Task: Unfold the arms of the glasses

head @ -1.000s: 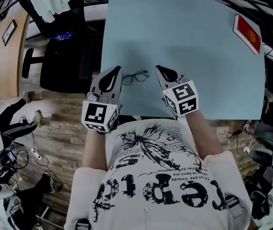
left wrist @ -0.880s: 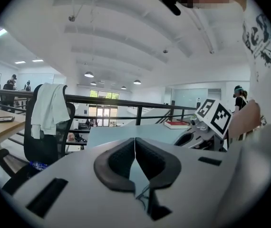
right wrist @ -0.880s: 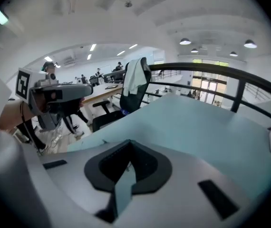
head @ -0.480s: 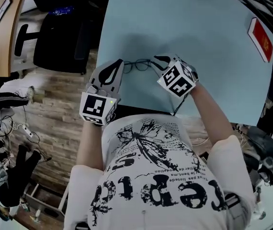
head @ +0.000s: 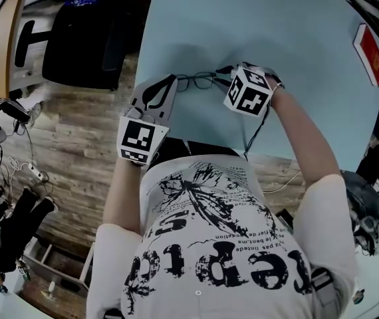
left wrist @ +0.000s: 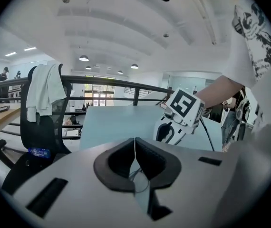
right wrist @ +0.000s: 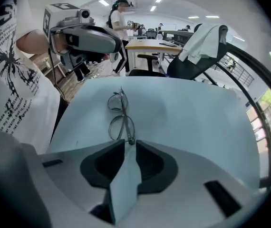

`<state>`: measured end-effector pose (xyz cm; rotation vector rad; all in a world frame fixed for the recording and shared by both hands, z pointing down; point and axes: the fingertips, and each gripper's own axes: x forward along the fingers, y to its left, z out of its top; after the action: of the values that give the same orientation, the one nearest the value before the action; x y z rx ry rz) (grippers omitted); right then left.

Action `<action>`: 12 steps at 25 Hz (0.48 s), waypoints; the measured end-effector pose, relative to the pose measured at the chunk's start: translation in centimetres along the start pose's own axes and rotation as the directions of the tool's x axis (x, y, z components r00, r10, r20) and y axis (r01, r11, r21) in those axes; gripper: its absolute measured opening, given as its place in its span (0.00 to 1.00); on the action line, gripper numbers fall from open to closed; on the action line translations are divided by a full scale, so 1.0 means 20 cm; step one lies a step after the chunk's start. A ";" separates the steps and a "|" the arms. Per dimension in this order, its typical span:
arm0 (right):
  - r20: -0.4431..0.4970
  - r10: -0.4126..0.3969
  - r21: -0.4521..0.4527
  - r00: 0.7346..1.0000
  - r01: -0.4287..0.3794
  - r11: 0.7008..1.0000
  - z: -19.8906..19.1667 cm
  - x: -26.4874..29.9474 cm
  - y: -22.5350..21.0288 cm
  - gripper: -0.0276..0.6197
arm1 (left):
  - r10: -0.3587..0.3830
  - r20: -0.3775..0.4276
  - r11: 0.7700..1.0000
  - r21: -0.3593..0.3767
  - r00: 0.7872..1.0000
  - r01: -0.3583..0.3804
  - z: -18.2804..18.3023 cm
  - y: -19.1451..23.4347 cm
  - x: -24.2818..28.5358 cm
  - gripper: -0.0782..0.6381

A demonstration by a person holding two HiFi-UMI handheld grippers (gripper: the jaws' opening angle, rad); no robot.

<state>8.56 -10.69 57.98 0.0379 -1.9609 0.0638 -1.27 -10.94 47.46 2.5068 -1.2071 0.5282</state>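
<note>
Thin dark-framed glasses [head: 199,80] lie folded on the light blue table [head: 276,32], near its front left corner. My left gripper [head: 170,81] is shut, its tips at the glasses' left end; in the left gripper view only a bit of the wire frame [left wrist: 139,182] shows behind the closed jaws. My right gripper [head: 225,72] points steeply down at the glasses' right end. In the right gripper view the glasses [right wrist: 119,115] stretch away from the right gripper [right wrist: 126,144]. Its jaws stand a little apart and are closing, with the near hinge end between the tips.
A red booklet [head: 369,53] lies at the table's right edge. A black office chair [head: 76,45] stands left of the table, over wooden floor. The table's front edge runs just below both grippers. A cable [head: 252,135] hangs from the right gripper.
Both grippers have sunk to the glasses. The right one has rolled, tipped downward, moved left to the frame's right end, and its jaws have parted. The left stays shut.
</note>
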 end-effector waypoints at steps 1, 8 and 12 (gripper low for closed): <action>-0.021 0.010 -0.026 1.000 -0.010 1.000 -0.01 0.01 0.00 0.17 | 0.000 -0.009 1.000 -0.001 1.000 0.000 -0.02 0.00 0.00 0.14; -0.079 0.036 -0.112 0.996 -0.045 0.993 0.01 0.06 0.01 0.11 | -0.026 -0.076 1.000 0.013 0.997 0.027 -0.10 0.02 0.02 0.14; -0.086 0.048 -0.100 0.995 -0.056 0.993 0.00 0.06 0.04 0.09 | -0.051 -0.138 0.997 0.047 0.989 0.058 -0.13 0.02 0.05 0.14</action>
<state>8.02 -9.91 59.03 -0.0818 -1.8793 -0.0008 -1.46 -10.71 50.35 2.4921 -1.0846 0.7129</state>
